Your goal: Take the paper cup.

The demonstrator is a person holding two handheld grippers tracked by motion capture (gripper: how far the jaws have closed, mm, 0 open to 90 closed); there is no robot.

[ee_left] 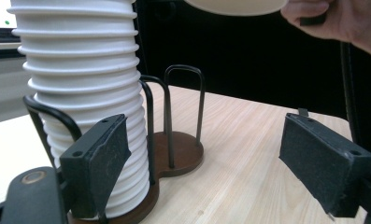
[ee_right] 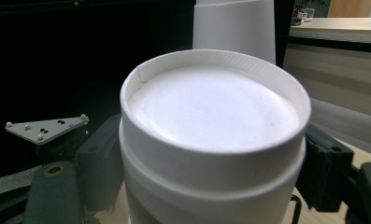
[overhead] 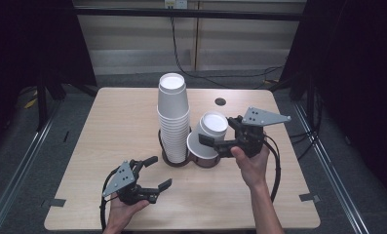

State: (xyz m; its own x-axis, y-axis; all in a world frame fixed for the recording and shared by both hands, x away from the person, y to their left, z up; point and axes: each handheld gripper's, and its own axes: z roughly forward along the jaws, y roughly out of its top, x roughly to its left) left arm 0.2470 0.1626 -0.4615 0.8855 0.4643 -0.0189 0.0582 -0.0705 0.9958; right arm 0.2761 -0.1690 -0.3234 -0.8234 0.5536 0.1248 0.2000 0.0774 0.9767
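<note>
A tall stack of upside-down white paper cups [overhead: 173, 122] stands in one side of a brown wire-loop holder [overhead: 208, 163] at the table's middle. My right gripper [overhead: 216, 131] is shut on a white cup [overhead: 208, 135], held upside down and tilted just above the holder's empty side. In the right gripper view the cup [ee_right: 211, 121] sits between the jaws of the right gripper [ee_right: 211, 172]; a seam suggests two nested cups. My left gripper [overhead: 159, 172] stands open near the front left, holding nothing. In its own view the left gripper [ee_left: 206, 163] faces the stack [ee_left: 80, 70] and the holder [ee_left: 183, 149].
The wooden table [overhead: 279, 195] has a round cable hole [overhead: 220, 102] behind the held cup. Tape marks [overhead: 309, 197] lie at its front corners. Dark curtains hang on both sides. Cables run over the floor behind.
</note>
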